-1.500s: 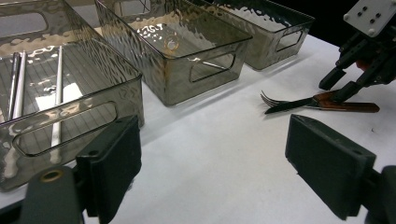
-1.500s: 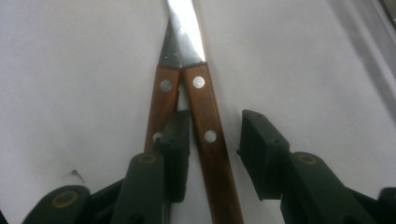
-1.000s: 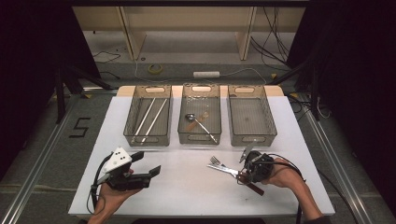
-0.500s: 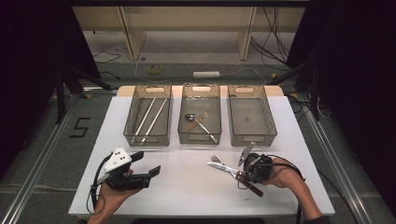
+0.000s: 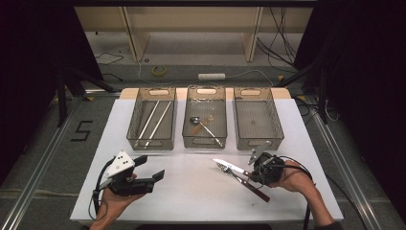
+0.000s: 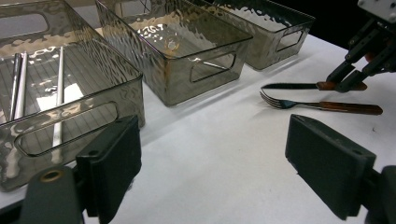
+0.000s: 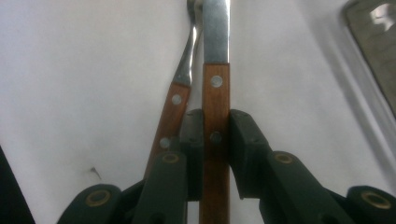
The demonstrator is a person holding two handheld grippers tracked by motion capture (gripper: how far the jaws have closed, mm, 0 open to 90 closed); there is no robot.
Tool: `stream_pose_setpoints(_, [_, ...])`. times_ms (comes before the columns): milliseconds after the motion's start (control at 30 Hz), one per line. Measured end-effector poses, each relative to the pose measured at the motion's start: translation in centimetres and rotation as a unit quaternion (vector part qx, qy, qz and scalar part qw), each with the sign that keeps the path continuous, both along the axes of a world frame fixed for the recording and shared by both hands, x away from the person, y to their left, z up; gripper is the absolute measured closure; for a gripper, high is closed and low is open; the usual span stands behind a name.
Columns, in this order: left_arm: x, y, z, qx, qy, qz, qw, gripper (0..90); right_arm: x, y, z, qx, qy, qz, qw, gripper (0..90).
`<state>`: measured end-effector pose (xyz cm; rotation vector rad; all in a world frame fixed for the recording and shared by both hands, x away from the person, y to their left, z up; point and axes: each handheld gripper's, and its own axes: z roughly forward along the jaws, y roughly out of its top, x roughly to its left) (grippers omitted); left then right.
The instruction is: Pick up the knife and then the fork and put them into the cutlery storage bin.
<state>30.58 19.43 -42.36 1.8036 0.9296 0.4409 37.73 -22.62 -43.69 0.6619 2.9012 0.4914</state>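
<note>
Knife: wooden handle clamped in right gripper jaws, just closed, long axis in line with them, fork alongside; left gripper wide open, empty, well apart

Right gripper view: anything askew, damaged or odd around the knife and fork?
Nothing stands out. The right gripper is shut squarely on the knife by its wooden handle; the fork lies close beside it on the white table, intact.

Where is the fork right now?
In the high view the fork lies on the white table, right of centre, below the middle bin, beside the knife clamped in the right gripper.
</note>
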Motion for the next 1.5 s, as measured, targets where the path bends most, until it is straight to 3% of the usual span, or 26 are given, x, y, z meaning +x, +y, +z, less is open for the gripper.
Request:
stream_pose_setpoints(200, [0.0, 0.0, 0.0, 0.001, 0.0, 0.0, 1.0, 17.9, 0.2, -0.6, 0.9, 0.052, 0.001, -0.033, 0.9981, 77.3])
stream_pose_setpoints(533, [0.0, 0.0, 0.0, 0.0, 0.001, 0.001, 1.0, 17.9, 0.9, -1.7, 2.4, 0.134, -0.009, -0.067, 0.9886, 77.3])
stream_pose_setpoints(1100, [0.0, 0.2, 0.0, -0.007, -0.001, 0.006, 1.0, 17.8, 3.8, -3.3, 5.2, 0.191, -0.047, -0.132, 0.9715, 77.3])
stream_pose_setpoints(1267, [0.0, 0.3, 0.0, -0.006, 0.0, 0.006, 1.0, 17.8, 5.2, -3.0, 5.8, 0.194, -0.052, -0.137, 0.9699, 77.3])
stream_pose_setpoints(1500, [0.0, 0.3, 0.0, -0.009, -0.002, 0.007, 0.9999, 17.8, 7.0, -2.5, 6.9, 0.203, -0.062, -0.153, 0.9653, 77.3])
